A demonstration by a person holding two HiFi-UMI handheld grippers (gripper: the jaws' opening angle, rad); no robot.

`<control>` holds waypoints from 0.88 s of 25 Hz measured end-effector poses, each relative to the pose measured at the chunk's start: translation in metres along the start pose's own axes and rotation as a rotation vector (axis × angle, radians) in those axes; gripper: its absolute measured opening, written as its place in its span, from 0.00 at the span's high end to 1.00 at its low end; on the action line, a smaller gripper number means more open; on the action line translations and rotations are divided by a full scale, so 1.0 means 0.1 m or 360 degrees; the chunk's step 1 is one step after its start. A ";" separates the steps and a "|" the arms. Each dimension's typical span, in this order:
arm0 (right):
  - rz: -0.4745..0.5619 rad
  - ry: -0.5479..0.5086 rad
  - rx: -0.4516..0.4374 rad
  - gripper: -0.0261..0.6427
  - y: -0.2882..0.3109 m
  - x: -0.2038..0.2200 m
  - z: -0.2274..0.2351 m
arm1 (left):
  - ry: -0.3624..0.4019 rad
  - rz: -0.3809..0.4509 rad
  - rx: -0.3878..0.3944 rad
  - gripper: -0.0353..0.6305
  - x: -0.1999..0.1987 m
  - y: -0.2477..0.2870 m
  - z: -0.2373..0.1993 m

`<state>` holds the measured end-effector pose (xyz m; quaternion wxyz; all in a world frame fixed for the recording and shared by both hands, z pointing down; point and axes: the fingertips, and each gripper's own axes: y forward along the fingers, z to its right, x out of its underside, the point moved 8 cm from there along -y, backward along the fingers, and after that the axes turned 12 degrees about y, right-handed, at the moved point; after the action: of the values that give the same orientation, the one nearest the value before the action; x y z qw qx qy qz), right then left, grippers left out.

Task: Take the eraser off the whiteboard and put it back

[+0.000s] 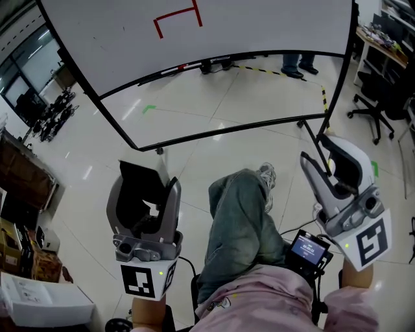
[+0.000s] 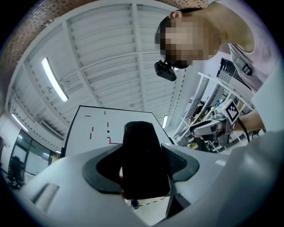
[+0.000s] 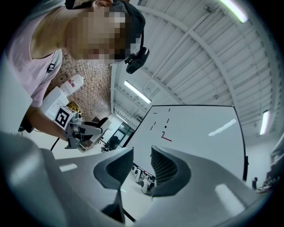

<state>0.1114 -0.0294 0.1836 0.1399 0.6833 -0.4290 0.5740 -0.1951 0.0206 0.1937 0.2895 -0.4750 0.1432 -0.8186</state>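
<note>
The left tool (image 1: 146, 194) had its two jaws standing wide, and they were closed on the eraser (image 2: 142, 155), a black block that filled the space between the pads. In the left gripper view the eraser stood up from between the jaws and covered the lower part of the whiteboard (image 1: 259, 32) behind it. In the head view the same tool was low at the left, and the dark eraser was seen inside its grey fingers, above the cube with square markers (image 1: 146, 280). The right tool (image 3: 142, 155) had its jaws a little apart, with a clear gap between the ribbed pads, and nothing was in this gap; only the far room was seen through it. In the head view this tool was at the right and pointed toward the board. So the eraser was off the whiteboard and well apart from it, in the grip of the left tool. The whiteboard stood in front of the person on a black frame and carried some red lines (image 1: 178, 18) near its top. Between the two tools was the person's leg in jeans (image 1: 240, 220) with a light shoe (image 1: 266, 175) on the shiny floor (image 1: 214, 110). A small screen (image 1: 309, 248) sat near the right tool, and a black office chair (image 1: 376, 104) stood further to the right.
</note>
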 end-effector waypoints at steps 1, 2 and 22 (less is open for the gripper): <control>-0.0007 0.0010 0.0015 0.77 0.00 0.02 0.03 | -0.0034 0.0011 -0.0006 0.54 0.03 0.04 -0.02; -0.0012 0.0021 0.0032 0.77 -0.01 0.05 0.06 | -0.0102 0.0038 -0.0020 0.54 0.06 0.07 -0.05; -0.0301 0.0230 0.0399 0.77 -0.17 0.83 0.78 | 0.0351 -0.0285 0.0004 0.53 1.52 3.19 -0.74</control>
<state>0.1732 -0.1080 0.2405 0.1373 0.6897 -0.2767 0.6549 -0.2087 -0.3276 0.0995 0.1985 -0.3927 0.1300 -0.8885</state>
